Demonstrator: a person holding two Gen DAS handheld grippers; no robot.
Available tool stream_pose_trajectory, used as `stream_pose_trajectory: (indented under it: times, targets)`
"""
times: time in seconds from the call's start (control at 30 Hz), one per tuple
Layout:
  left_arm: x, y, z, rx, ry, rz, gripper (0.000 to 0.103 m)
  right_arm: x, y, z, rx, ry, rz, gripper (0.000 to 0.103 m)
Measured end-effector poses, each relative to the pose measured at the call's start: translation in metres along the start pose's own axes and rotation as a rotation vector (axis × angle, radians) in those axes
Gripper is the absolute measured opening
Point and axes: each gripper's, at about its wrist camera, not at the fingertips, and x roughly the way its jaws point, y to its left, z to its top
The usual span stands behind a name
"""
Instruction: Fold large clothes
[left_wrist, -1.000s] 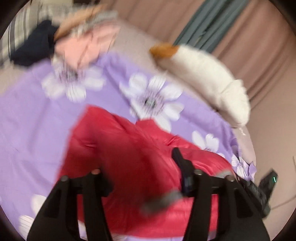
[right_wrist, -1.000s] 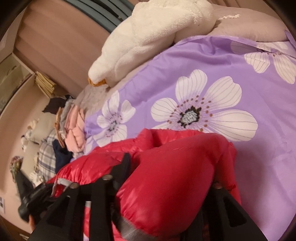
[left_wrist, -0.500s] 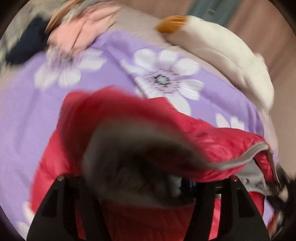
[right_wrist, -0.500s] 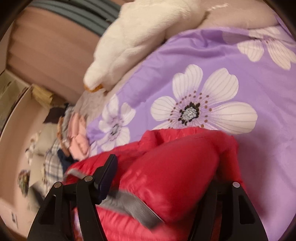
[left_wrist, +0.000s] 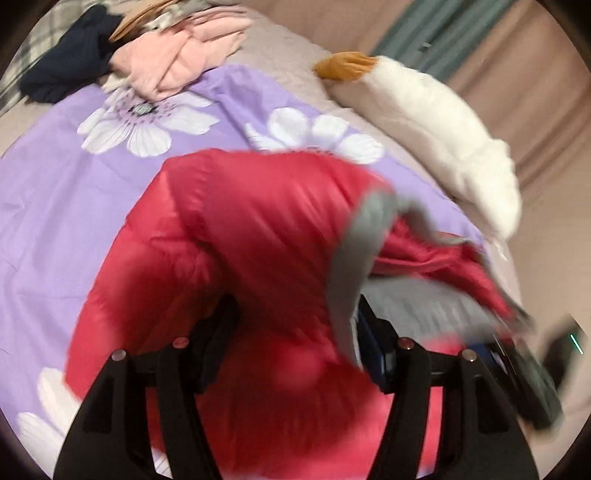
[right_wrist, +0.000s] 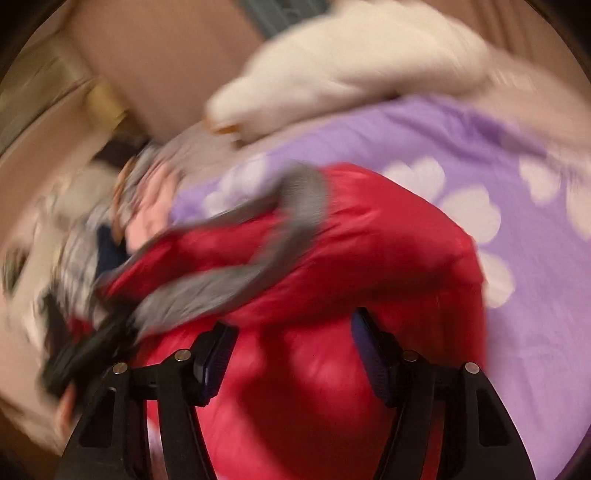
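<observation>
A puffy red jacket (left_wrist: 258, 229) with grey lining (left_wrist: 354, 251) lies bunched on a purple flowered sheet (left_wrist: 74, 177). My left gripper (left_wrist: 295, 343) is shut on a thick fold of it, and red fabric fills the gap between the pads. In the right wrist view the same jacket (right_wrist: 388, 251) bulges up between the jaws of my right gripper (right_wrist: 293, 350). These jaws are closing and the pads press into the padding. A grey hem (right_wrist: 295, 206) drapes across the top of the jacket. Both views are blurred by motion.
A long white plush toy (left_wrist: 436, 110) with an orange beak lies along the far edge of the bed, in front of curtains. A pile of pink clothes (left_wrist: 177, 62) and a dark garment (left_wrist: 66, 66) sits at the far left corner. Purple sheet (right_wrist: 517, 332) shows right of the jacket.
The jacket has been lifted and swung over, so its grey lining now shows on top. My left gripper has come down with it. My right gripper's jaws widened, then narrowed on the padding.
</observation>
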Motion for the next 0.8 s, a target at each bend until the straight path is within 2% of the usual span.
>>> stream_pose_trajectory:
  times: [0.07, 0.13, 0.17, 0.2, 0.27, 0.3, 0.33, 0.37, 0.4, 0.47, 0.5, 0.53, 0.6, 0.63, 0.7, 0.8]
  targets:
    - [-0.024, -0.01, -0.005, 0.081, -0.043, -0.03, 0.064, 0.013, -0.011, 0.008, 0.111, -0.025, 0.021, 0.053]
    - [-0.033, -0.023, -0.003, 0.15, -0.076, -0.036, 0.065, 0.018, -0.003, 0.007, 0.101, -0.049, -0.008, 0.048]
    - [-0.031, -0.026, -0.002, 0.157, -0.086, -0.017, 0.065, 0.019, 0.005, 0.005, 0.065, -0.053, -0.034, 0.046]
    - [-0.028, -0.03, 0.0, 0.168, -0.098, 0.016, 0.065, 0.02, 0.014, 0.003, 0.015, -0.058, -0.061, 0.04]
    - [-0.005, -0.037, 0.013, 0.206, -0.118, 0.126, 0.065, 0.019, 0.034, -0.002, -0.105, -0.06, -0.117, 0.03]
    - [0.009, -0.035, 0.02, 0.216, -0.11, 0.173, 0.065, 0.019, 0.041, -0.004, -0.148, -0.055, -0.141, 0.028]
    - [0.03, -0.028, 0.029, 0.214, -0.062, 0.234, 0.063, 0.021, 0.043, -0.006, -0.178, -0.046, -0.173, 0.027]
    - [0.049, -0.018, 0.035, 0.189, 0.011, 0.264, 0.06, 0.021, 0.038, -0.004, -0.186, -0.037, -0.192, 0.027]
    - [0.063, -0.005, 0.037, 0.14, 0.063, 0.243, 0.06, 0.025, 0.032, -0.005, -0.179, -0.02, -0.206, 0.025]
    - [0.067, 0.008, 0.032, 0.106, 0.018, 0.19, 0.062, 0.033, 0.009, -0.007, -0.107, 0.026, -0.194, 0.019]
    - [0.069, 0.005, 0.029, 0.147, -0.004, 0.223, 0.062, 0.039, -0.001, -0.008, -0.066, 0.052, -0.191, 0.008]
    - [0.075, -0.003, 0.025, 0.206, -0.009, 0.268, 0.062, 0.042, -0.009, -0.01, -0.041, 0.067, -0.179, 0.002]
    - [0.084, -0.012, 0.022, 0.253, -0.004, 0.313, 0.062, 0.048, -0.021, -0.015, -0.021, 0.064, -0.176, 0.0]
    - [0.088, -0.012, 0.021, 0.237, -0.008, 0.322, 0.063, 0.051, -0.025, -0.016, -0.02, 0.06, -0.171, 0.0]
    - [0.093, -0.007, 0.02, 0.196, -0.009, 0.312, 0.063, 0.052, -0.03, -0.021, -0.013, 0.043, -0.16, 0.0]
    - [0.088, -0.008, 0.016, 0.244, 0.001, 0.324, 0.063, 0.045, -0.025, -0.024, -0.027, 0.042, -0.182, 0.0]
